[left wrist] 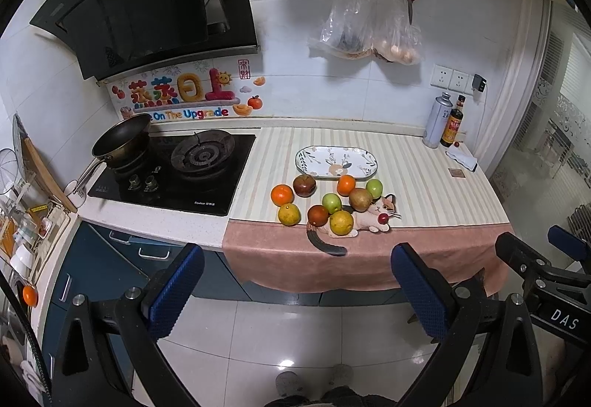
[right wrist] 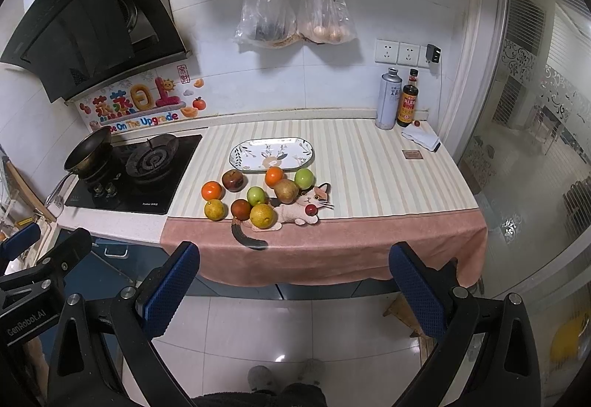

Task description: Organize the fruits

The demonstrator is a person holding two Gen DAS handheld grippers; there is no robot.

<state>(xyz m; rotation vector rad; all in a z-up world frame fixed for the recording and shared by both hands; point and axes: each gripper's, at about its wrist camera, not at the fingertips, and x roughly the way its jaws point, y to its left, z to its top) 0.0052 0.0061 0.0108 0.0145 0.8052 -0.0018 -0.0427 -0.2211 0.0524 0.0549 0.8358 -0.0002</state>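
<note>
Several fruits lie in a cluster on the striped cloth near the counter's front edge: oranges (left wrist: pixel 282 194) (right wrist: pixel 211 190), green apples (left wrist: pixel 331 202) (right wrist: pixel 304 178), dark red apples (left wrist: pixel 304 185) (right wrist: pixel 232 180), yellow citrus (left wrist: pixel 341 222) (right wrist: pixel 262 216) and a brown pear (left wrist: pixel 360 199) (right wrist: pixel 286 191). An empty oval patterned plate (left wrist: pixel 336 162) (right wrist: pixel 272 154) sits just behind them. My left gripper (left wrist: pixel 295 292) is open and empty, held back from the counter above the floor. My right gripper (right wrist: pixel 293 288) is likewise open and empty, beside it.
A cat-shaped mat (left wrist: pixel 373 218) (right wrist: pixel 306 209) lies under the fruit. A gas hob (left wrist: pixel 173 170) with a pan (left wrist: pixel 120 135) is at the left. Bottles (left wrist: pixel 443 122) (right wrist: pixel 397 100) stand at the back right. Bags (right wrist: pixel 291 12) hang on the wall.
</note>
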